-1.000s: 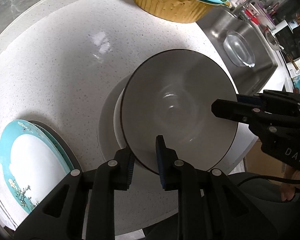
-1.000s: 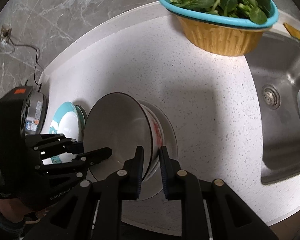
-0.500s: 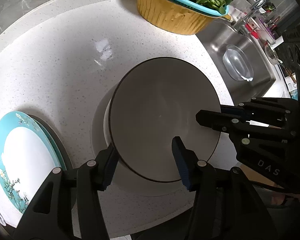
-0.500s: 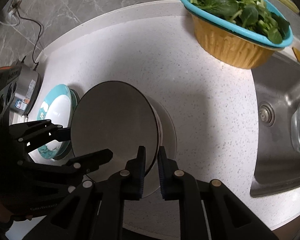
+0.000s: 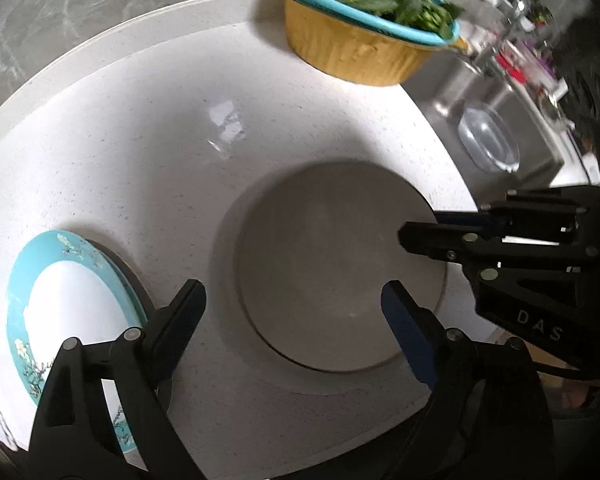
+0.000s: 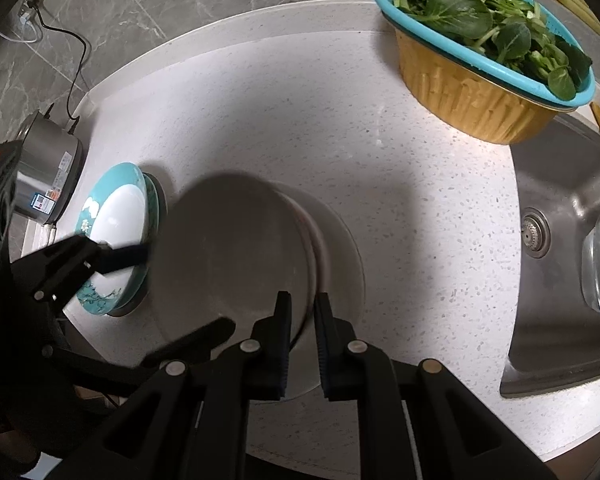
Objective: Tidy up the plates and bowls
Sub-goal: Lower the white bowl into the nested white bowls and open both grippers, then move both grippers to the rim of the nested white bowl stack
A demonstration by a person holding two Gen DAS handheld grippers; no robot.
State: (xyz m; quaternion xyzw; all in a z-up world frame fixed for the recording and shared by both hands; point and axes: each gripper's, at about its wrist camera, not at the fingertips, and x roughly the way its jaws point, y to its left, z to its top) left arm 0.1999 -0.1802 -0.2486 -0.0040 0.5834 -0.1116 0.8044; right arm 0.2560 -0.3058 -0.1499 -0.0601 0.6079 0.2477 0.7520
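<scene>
In the left wrist view, the grey round ceramic bowl with the dark rim (image 5: 332, 264) sat nested in a white bowl on a wide white plate (image 5: 340, 400), forming one stack on the white speckled counter (image 5: 148, 128). The step in hand looked like the release after stacking. The left gripper (image 5: 292, 308) had its jaws spread wide, one finger on either side of the bowl's near rim and touching nothing that I could make out. The right gripper (image 5: 416, 232) reached in from the right, its tips at the bowl's far edge. The teal-rimmed white plate with a blossom pattern (image 5: 72, 320) lay to the left on a darker plate, near the stack but apart from it.

In the right wrist view, the right gripper (image 6: 302, 312) had its jaws close together with a narrow gap, straddling the near rim of the stacked bowls (image 6: 236, 256). Whether the pads gripped the rim or merely flanked it could not be told. The left gripper (image 6: 180, 292) was spread across the stack's left side, one finger passing over the teal plate.

The next move likely called for parting the right jaws and lifting clear without nudging the stack, then turning to the teal plate pile.
</scene>
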